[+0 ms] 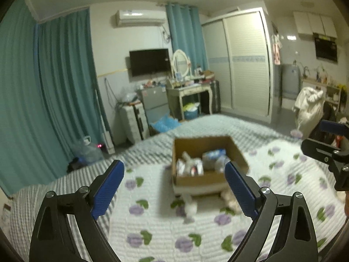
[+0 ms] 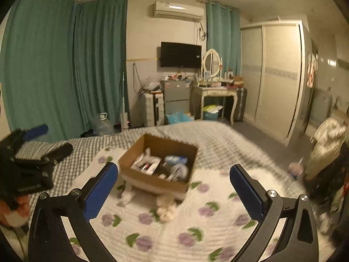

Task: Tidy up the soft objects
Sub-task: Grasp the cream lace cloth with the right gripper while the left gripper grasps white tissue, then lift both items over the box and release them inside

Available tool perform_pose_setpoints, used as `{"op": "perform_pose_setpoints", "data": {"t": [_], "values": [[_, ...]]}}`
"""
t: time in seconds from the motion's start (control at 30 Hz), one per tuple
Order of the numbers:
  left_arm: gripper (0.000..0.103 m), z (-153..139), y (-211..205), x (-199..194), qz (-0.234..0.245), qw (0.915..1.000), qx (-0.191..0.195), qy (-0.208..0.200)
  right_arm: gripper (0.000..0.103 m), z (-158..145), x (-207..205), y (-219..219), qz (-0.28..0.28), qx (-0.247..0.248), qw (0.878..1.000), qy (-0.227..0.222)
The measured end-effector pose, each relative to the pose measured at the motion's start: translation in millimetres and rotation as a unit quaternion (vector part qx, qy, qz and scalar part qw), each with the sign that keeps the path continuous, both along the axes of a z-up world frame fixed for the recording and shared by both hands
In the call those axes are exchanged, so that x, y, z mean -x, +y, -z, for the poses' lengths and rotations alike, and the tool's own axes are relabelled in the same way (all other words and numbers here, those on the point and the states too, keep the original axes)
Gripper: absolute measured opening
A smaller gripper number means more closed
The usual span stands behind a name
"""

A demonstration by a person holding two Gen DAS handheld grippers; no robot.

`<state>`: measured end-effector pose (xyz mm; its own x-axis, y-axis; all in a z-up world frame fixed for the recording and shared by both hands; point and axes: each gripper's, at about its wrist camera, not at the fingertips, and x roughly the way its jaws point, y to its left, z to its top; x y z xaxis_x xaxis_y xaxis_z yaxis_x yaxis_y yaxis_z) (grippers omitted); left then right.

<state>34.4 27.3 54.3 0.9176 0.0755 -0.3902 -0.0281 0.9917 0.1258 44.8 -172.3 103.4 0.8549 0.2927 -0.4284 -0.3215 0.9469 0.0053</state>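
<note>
A brown cardboard box (image 1: 236,150) (image 2: 139,152) sits on the bed and holds several soft packets and a white plush. Two small soft toys lie on the floral quilt just in front of it: a white one (image 1: 189,207) (image 2: 126,194) and a cream one (image 1: 231,200) (image 2: 165,207). My left gripper (image 1: 174,187) is open and empty, held above the quilt short of the toys. My right gripper (image 2: 174,190) is open and empty too, also short of the box. Each gripper shows at the edge of the other's view, the right gripper (image 1: 327,148) and the left gripper (image 2: 32,155).
The bed has a floral quilt (image 1: 174,240) over a grey checked cover (image 2: 218,135). Beyond the bed's foot are teal curtains (image 1: 54,87), a water jug (image 2: 102,123), a small fridge (image 2: 176,96), a dressing table (image 2: 218,91) and a wardrobe (image 1: 246,65). A white robe (image 1: 309,107) hangs at right.
</note>
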Motion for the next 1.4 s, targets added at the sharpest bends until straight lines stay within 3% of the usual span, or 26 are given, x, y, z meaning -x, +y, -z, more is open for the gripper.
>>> {"op": "perform_pose_setpoints", "data": {"t": [0.07,0.27,0.37,0.53,0.63,0.7,0.73,0.8,0.87,0.97,1.07,1.4], "values": [[0.095,25.3,-0.7,-9.4,0.006,0.9998,0.001,0.019,0.103,24.4,-3.9,6.8,-0.010,-0.006,1.000,0.018],[0.095,91.6,10.4,-50.7,-0.015,0.9968,0.023,0.075,0.102,105.1,-49.0,37.2,-0.006,0.038,0.998,0.052],[0.094,124.2,15.0,-73.3,-0.025,0.9946,0.032,0.095,0.094,141.5,-71.2,45.9,-0.003,0.051,0.996,0.073],[0.093,172.2,13.9,-103.6,-0.007,0.9894,0.052,0.136,0.081,203.0,-112.7,47.9,0.002,0.040,0.989,0.143],[0.082,194.8,12.4,-121.8,-0.002,0.9860,0.055,0.157,0.074,232.7,-134.6,47.8,0.008,0.024,0.984,0.174],[0.075,204.2,14.1,-130.5,-0.003,0.9840,0.057,0.169,0.061,246.9,-144.3,48.7,0.011,0.018,0.982,0.186],[0.066,207.7,15.0,-133.7,-0.004,0.9833,0.059,0.172,0.056,252.7,-148.3,48.5,0.013,0.018,0.981,0.192],[0.062,213.6,17.9,-139.9,-0.001,0.9810,0.075,0.179,0.037,262.1,-154.4,46.7,0.014,0.012,0.980,0.200],[0.049,215.6,16.9,-141.2,0.009,0.9798,0.087,0.180,0.033,264.1,-155.9,43.3,0.017,0.004,0.980,0.197],[0.030,213.2,4.2,-135.9,0.033,0.9819,0.070,0.173,0.027,263.0,-154.5,39.7,0.021,-0.002,0.981,0.193],[0.028,209.3,-4.8,-127.1,0.035,0.9831,0.053,0.172,0.021,259.1,-150.2,38.8,0.026,-0.002,0.982,0.187],[0.028,177.2,-24.6,-67.6,0.052,0.9786,0.074,0.185,0.018,224.2,-102.6,17.2,0.032,-0.029,0.984,0.172]]}}
